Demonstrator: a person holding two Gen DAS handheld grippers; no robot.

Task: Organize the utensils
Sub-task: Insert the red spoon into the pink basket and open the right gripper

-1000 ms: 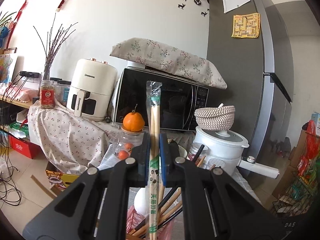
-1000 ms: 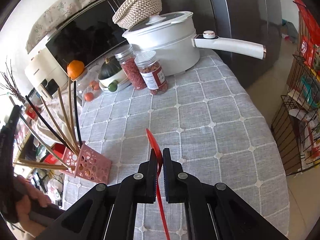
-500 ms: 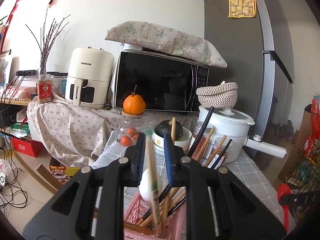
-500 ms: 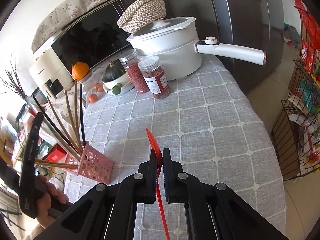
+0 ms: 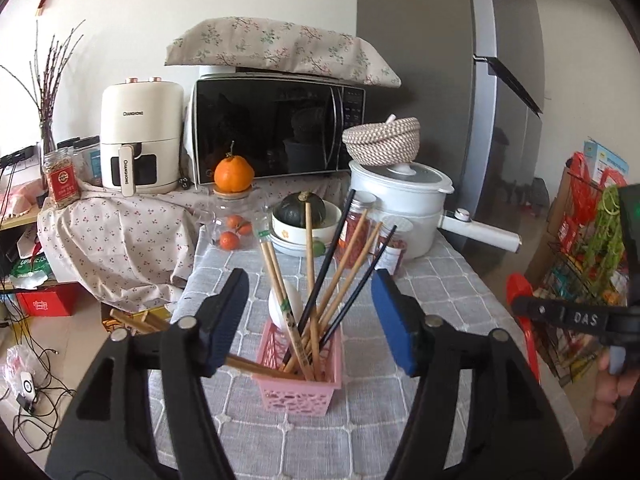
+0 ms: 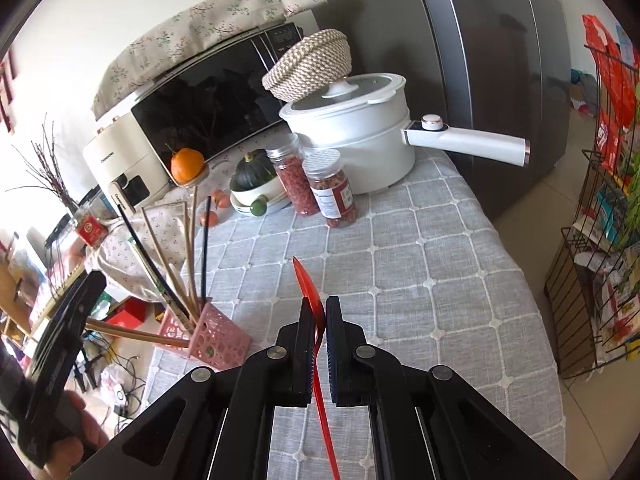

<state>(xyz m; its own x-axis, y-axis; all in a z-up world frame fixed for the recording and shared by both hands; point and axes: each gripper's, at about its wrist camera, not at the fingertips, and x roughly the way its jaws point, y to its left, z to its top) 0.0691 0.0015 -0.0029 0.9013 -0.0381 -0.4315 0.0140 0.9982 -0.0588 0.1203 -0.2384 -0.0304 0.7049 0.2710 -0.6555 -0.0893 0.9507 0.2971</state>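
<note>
A pink perforated basket (image 5: 301,380) (image 6: 208,338) stands on the grey checked tablecloth (image 6: 420,272). It holds several wooden and black chopsticks (image 5: 320,280) (image 6: 188,256), a wrapped pair (image 5: 280,292) and a white spoon (image 5: 286,304). My left gripper (image 5: 310,316) hovers just in front of and above the basket, its jaws opening, nothing between the pads. My right gripper (image 6: 316,332) is shut on a red plastic spoon (image 6: 310,292), held above the cloth to the right of the basket. That red spoon (image 5: 520,292) also shows at the right of the left wrist view.
At the back of the table stand a white pot (image 6: 356,128) with a long handle, two spice jars (image 6: 332,188), a bowl with a dark squash (image 5: 302,210) and a jar topped by an orange (image 5: 233,174). A microwave (image 5: 276,128), air fryer (image 5: 138,136) and grey fridge (image 6: 480,60) lie beyond. A wire rack (image 6: 600,240) stands right.
The left gripper has let go of the wrapped chopsticks, which now stand in the basket, and its jaws have spread wide. The right gripper has risen a little, still holding the red spoon.
</note>
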